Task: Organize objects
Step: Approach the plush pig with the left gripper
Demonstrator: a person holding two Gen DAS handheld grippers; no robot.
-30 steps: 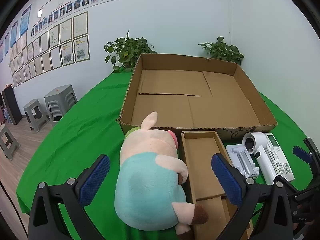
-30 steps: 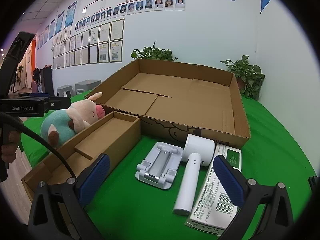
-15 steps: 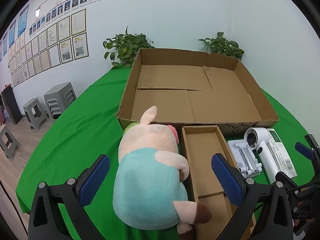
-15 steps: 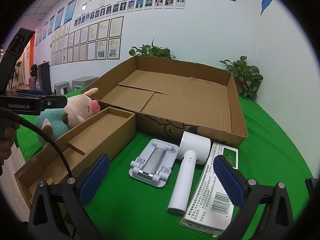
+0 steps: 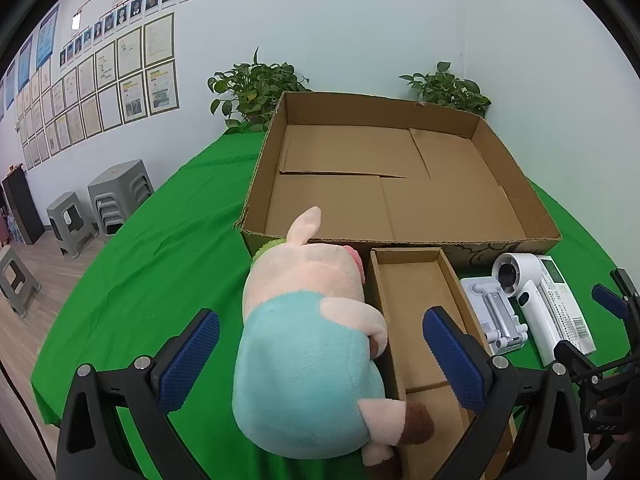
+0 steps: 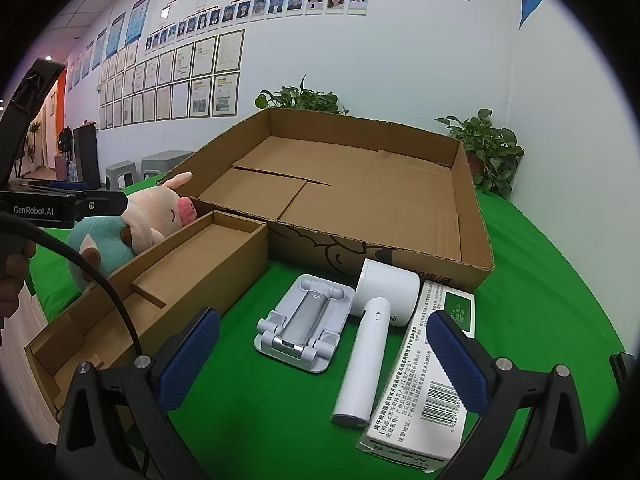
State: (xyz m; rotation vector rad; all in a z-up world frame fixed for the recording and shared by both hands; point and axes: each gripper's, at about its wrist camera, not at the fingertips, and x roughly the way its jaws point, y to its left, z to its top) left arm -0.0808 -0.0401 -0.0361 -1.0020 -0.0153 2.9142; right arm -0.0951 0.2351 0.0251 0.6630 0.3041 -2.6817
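A green cloth-covered worktop (image 5: 152,248) is carrying everything. Two leafy green potted plants (image 5: 256,92) (image 5: 446,90) are standing at its far edge against the white wall. Rows of framed paper certificates (image 5: 120,80) are hanging on the left wall, and grey plastic stacked stools (image 5: 116,196) are sitting on the wooden floor at left.

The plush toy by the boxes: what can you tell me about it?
The plush toy is a soft pig-like animal with a pale pink head, a pointed ear, a rosy snout, a teal body and brown-tipped feet. It lies on the green cloth, head toward the big box, its side against the narrow box. The open left gripper straddles it without visibly touching.
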